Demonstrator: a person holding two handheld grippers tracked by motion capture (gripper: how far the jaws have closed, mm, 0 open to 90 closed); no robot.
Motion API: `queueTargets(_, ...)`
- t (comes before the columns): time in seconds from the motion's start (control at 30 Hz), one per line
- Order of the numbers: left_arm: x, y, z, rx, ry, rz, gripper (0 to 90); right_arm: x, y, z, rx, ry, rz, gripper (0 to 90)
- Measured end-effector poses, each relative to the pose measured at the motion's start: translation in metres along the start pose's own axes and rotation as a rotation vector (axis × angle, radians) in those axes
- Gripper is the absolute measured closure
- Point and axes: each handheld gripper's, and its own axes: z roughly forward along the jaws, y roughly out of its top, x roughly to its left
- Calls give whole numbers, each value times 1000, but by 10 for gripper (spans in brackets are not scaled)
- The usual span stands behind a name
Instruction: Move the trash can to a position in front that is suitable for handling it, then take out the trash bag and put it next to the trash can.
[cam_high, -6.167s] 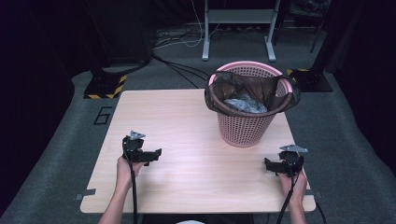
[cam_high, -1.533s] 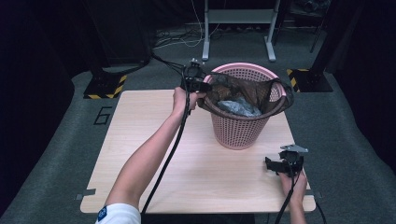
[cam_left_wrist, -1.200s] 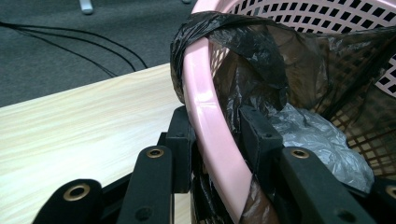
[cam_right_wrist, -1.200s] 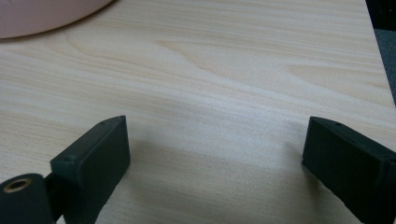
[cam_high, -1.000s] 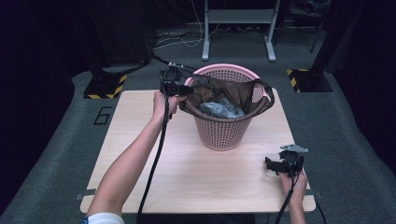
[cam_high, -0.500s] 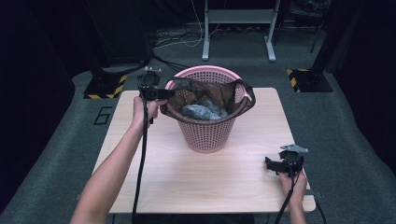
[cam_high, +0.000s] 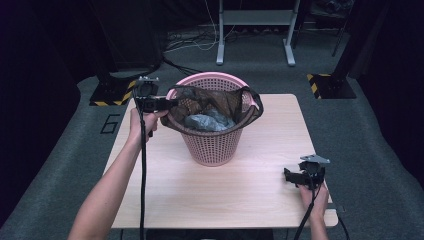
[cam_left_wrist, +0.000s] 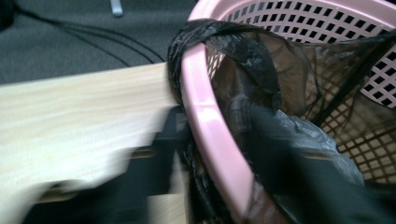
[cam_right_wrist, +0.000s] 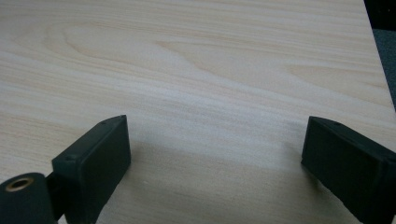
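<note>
Pink basket (cam_high: 215, 135) on bench (cam_high: 240, 190), black bag (cam_high: 210, 102) lining it, crumpled grey bag (cam_high: 207, 121) inside, left tongs (cam_high: 170, 103) just opening astride its rim, right tongs (cam_high: 289, 175) released over bare wood.

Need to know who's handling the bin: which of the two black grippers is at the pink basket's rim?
The left gripper, at the pink mesh basket's bag-lined rim; the right gripper sits apart near the table's corner.

Pink lattice basket (cam_high: 214, 145), black bag liner (cam_high: 220, 100), pale wood-grain table (cam_high: 225, 190)
</note>
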Motion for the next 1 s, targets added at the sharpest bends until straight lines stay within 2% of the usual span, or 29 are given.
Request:
queueTargets(0.03, 0, 0, -4, -11, -16, -1, 263, 0, 0, 0, 0, 0, -1, 71)
queueTargets(0.13, 0, -2, -14, -38, -25, 12, 154, 0, 1, 0, 7, 9, -7, 54)
queueTargets(0.2, 2, -5, -20, -43, -28, 25, 150, 0, 1, -1, 24, 21, -11, 36)
queueTargets(0.27, 4, -7, -22, -40, -28, 39, 139, -3, 6, -2, 47, 81, 18, 32)
queueTargets(0.3, 5, -7, -23, -41, -31, 43, 139, -3, 6, -2, 47, 81, 18, 32)
queueTargets(0.33, 7, -8, -23, -37, -31, 36, 137, -3, 11, -3, 58, 102, 37, 34)
queueTargets(0.37, 9, -8, -23, -32, -32, 40, 134, -1, 23, -11, 48, 136, 45, 51)
queueTargets(0.4, 10, -8, -23, -26, -35, 43, 134, -1, 23, -11, 48, 136, 45, 51)
queueTargets(0.47, 10, -7, -23, -17, -40, 49, 133, 4, 40, -21, 24, 184, 49, 77)
queueTargets(0.57, 12, -6, -24, -13, -52, 67, 128, 14, 71, -37, -3, 223, 2, 96)
queueTargets(0.6, 13, -6, -24, -13, -56, 66, 127, 16, 79, -41, -8, 226, -4, 99)
queueTargets(0.67, 14, -4, -22, -3, -68, 76, 121, 20, 100, -51, -25, 267, -17, 101)
queueTargets(0.83, 19, 2, -18, 6, -71, 60, 122, 36, 153, -77, -62, 324, -63, 127)
queueTargets(1.0, 22, 10, -12, 23, -76, 46, 143, 53, 197, -96, -108, 373, -99, 151)
